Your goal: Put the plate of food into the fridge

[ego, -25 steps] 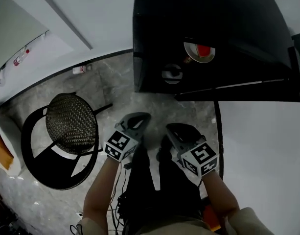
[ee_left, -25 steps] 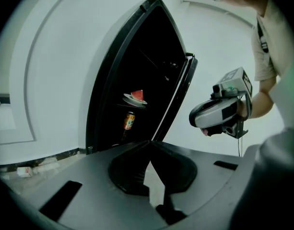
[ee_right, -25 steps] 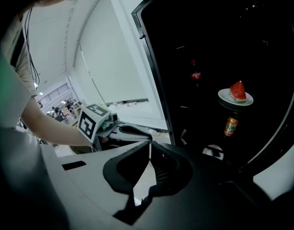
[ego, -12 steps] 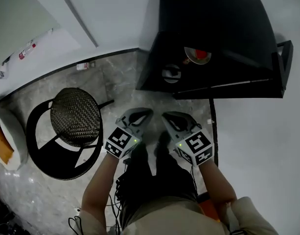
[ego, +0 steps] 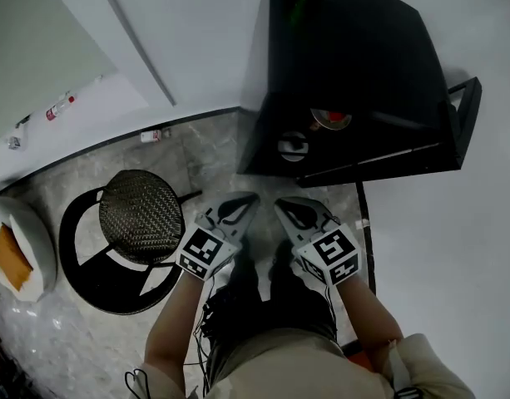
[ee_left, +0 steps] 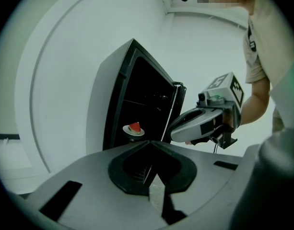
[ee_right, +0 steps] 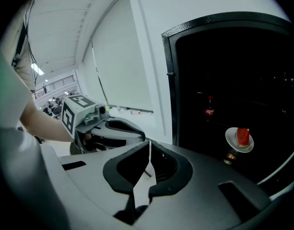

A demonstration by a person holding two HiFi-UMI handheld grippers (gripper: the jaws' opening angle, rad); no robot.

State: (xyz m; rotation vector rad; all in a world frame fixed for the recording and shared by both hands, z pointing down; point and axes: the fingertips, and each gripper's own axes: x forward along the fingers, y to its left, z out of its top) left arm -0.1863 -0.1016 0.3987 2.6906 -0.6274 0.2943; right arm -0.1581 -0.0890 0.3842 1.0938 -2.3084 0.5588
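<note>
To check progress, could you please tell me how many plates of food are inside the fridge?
1: the plate of food sits on a shelf in the open fridge; the dark interior may hide more.

The plate is small, round and white, and it carries a red wedge of food that stands upright on it. It sits level on a shelf inside the fridge, low in the dark interior and towards the open front. The fridge is a tall black cabinet against a white wall, with its door swung wide open, so the plate shows from all three views.
</note>
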